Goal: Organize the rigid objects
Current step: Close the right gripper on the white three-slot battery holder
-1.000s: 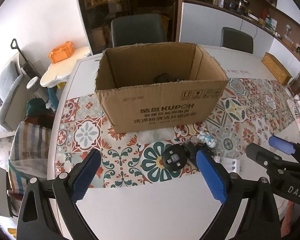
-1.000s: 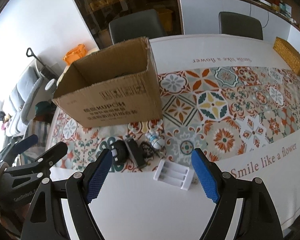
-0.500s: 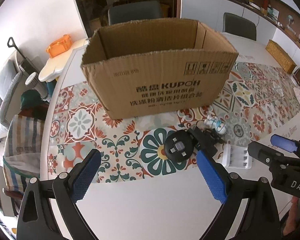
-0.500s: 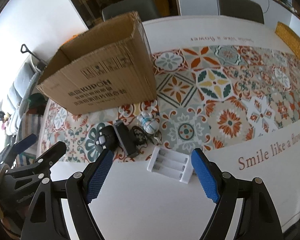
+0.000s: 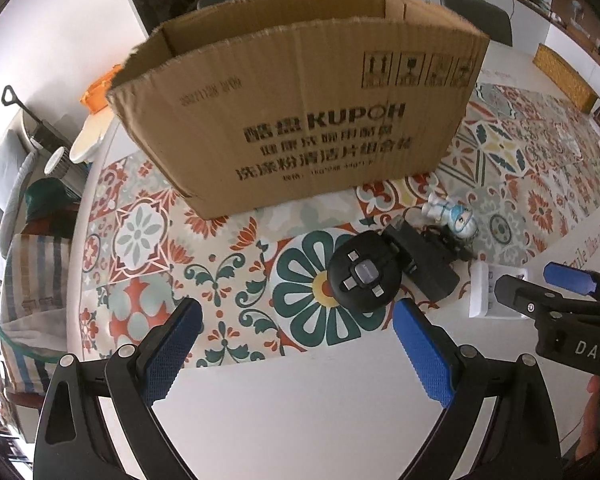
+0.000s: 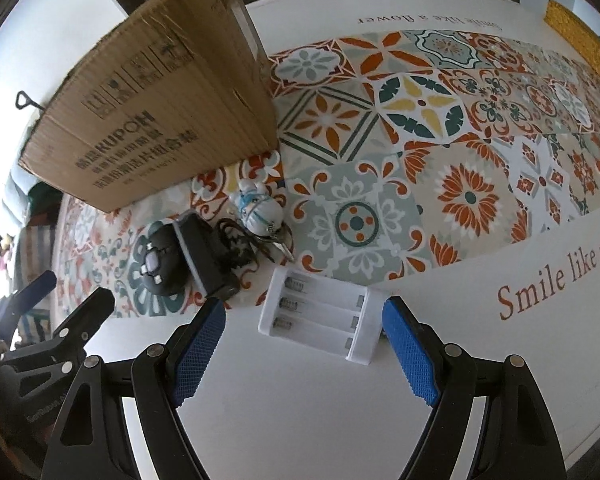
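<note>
A brown cardboard box (image 5: 300,120) stands open-topped on the patterned tablecloth; it also shows in the right wrist view (image 6: 160,112). In front of it lie a round black gadget (image 5: 364,278), a black rectangular block (image 5: 424,268) with a cord, a small white-and-blue figurine (image 5: 456,216) and a white battery holder (image 6: 318,316). My left gripper (image 5: 296,344) is open and empty, just short of the round gadget (image 6: 158,260). My right gripper (image 6: 304,340) is open and empty, its fingers either side of the battery holder's near edge.
A woven basket (image 5: 564,76) sits at the table's far right. Chairs (image 5: 480,12) stand behind the table. A sofa and a striped bag (image 5: 32,276) lie beyond the left table edge. White tablecloth (image 6: 340,420) stretches in front of both grippers.
Both grippers have moved down and forward toward the objects. The box now looms larger and its inside is hidden. The right gripper now straddles the battery holder.
</note>
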{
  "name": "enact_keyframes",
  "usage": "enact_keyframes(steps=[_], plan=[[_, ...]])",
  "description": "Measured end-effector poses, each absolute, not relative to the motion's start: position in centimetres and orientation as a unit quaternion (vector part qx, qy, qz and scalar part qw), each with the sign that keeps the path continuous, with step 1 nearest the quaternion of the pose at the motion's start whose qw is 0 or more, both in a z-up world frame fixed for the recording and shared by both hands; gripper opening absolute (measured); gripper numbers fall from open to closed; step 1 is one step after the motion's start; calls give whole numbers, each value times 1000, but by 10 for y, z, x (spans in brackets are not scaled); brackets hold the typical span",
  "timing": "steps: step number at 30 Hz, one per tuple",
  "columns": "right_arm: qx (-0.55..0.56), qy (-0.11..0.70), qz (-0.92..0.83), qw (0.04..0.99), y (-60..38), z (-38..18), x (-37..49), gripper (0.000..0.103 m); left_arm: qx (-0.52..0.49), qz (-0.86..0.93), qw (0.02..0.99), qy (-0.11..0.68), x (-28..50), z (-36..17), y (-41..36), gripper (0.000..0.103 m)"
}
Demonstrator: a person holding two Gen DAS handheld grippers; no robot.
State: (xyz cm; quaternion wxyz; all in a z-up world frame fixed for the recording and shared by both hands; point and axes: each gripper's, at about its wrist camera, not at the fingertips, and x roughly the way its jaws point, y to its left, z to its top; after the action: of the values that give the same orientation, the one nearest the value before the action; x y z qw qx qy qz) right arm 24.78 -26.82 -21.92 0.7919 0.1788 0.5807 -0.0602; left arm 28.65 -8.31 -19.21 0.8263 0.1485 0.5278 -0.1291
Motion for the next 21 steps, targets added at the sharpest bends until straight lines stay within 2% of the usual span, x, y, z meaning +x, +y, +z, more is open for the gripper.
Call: enact_keyframes(steps=[21], plan=[[112, 614, -111, 773, -248, -254, 269, 81, 126, -132, 814, 552, 292, -222, -70, 97]])
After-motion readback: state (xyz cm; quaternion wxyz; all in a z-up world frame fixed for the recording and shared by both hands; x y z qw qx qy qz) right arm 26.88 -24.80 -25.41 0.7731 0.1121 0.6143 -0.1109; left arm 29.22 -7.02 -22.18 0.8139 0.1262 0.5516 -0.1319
